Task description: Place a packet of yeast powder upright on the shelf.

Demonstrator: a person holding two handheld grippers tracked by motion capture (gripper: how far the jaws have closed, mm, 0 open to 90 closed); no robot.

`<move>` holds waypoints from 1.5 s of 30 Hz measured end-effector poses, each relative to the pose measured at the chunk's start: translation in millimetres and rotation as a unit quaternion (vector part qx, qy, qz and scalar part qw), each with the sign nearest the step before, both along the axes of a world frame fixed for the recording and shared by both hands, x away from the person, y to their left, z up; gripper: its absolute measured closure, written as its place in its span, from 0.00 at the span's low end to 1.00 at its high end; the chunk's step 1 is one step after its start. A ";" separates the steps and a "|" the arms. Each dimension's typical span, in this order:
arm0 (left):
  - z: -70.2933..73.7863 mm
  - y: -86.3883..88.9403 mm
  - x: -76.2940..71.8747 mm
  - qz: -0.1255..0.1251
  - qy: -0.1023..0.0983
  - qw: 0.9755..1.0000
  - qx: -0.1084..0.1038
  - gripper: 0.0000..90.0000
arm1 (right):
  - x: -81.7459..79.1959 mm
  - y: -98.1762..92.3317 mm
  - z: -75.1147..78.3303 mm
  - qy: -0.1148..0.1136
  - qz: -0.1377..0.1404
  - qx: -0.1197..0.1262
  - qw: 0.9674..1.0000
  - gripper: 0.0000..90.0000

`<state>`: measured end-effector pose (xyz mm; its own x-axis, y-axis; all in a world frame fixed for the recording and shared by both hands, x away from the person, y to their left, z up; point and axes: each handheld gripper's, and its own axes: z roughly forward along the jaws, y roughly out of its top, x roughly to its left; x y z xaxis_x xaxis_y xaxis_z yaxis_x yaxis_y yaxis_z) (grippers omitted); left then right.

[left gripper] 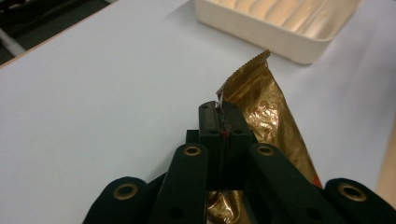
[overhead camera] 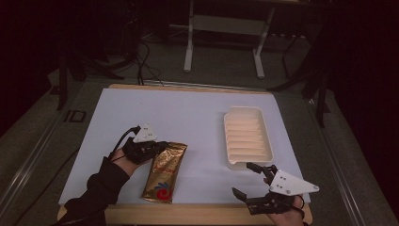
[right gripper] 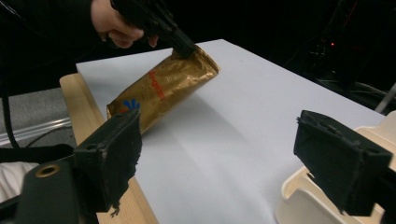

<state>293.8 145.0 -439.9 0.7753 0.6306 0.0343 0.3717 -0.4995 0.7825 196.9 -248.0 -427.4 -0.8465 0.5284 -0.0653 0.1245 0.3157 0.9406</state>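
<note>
1. The left gripper (overhead camera: 157, 147), lower left of the high view, has its jaws pressed together on the upper left corner of the gold foil pouch (overhead camera: 165, 172).
2. In the right gripper view the pouch (right gripper: 163, 91) tilts, its pinched end lifted off the white sheet (overhead camera: 188, 122) and its far end low near the sheet's front edge.
3. The right gripper (overhead camera: 249, 179), lower right of the high view, stands spread wide with nothing between its jaws, just below the cream tray (overhead camera: 229, 141).
4. Bare sheet lies open between pouch and tray and across the upper left.
5. The wooden table edge (overhead camera: 188, 213) runs just below the pouch.
</note>
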 end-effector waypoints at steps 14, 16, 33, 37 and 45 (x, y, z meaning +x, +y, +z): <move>24.7 -0.7 -25.6 -0.029 -0.019 0.999 -0.027 1.00 | -0.2 -0.7 2.2 0.002 0.002 -0.008 1.000 0.18; 27.8 -1.8 -28.4 -0.035 -0.021 0.999 -0.033 1.00 | 0.7 -0.4 1.8 0.002 0.001 -0.008 1.000 0.20; 42.0 -0.5 -31.2 -0.057 -0.084 0.992 -0.069 1.00 | 8.3 -5.1 11.2 0.012 -0.007 -0.010 1.000 0.22; 52.0 -1.6 -31.5 -0.064 -0.086 0.991 -0.079 1.00 | 15.8 -5.4 18.4 0.011 -0.001 -0.006 1.000 0.20; 63.3 -11.5 -36.9 -0.086 -0.084 0.988 -0.096 1.00 | 32.1 8.0 40.3 -0.006 0.024 -0.034 0.999 0.33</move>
